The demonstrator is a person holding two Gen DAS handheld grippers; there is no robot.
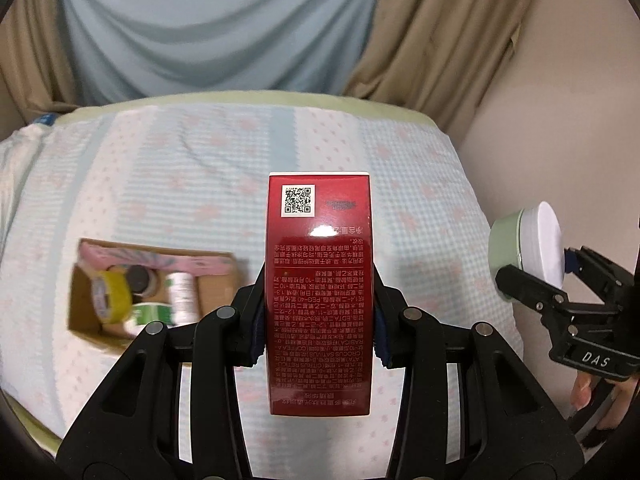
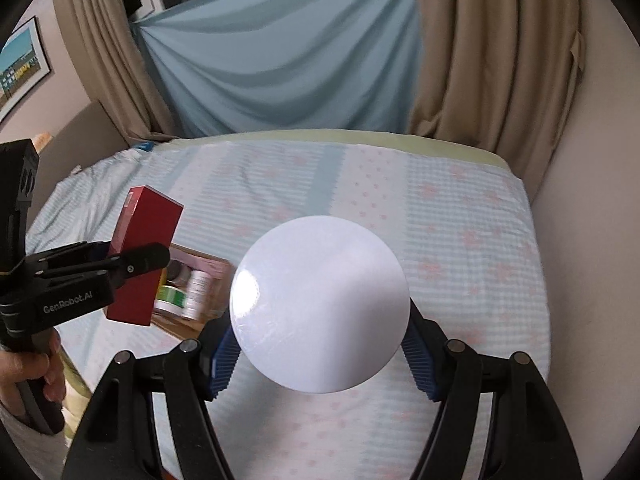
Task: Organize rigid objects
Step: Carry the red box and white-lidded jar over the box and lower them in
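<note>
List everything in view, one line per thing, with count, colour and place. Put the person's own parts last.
red carton: 1, red, clamped in left gripper
round jar: 1, white face, green side, clamped in right gripper
cardboard box: 1, brown, on bed, partly filled
tape roll: 1, yellow, inside box
white bottle: 1, white, inside box
bed cover: 1, pale blue with pink pattern
curtains: tan, behind bed
left gripper: 1, black
right gripper: 1, black
hand: on left gripper's handle
</note>
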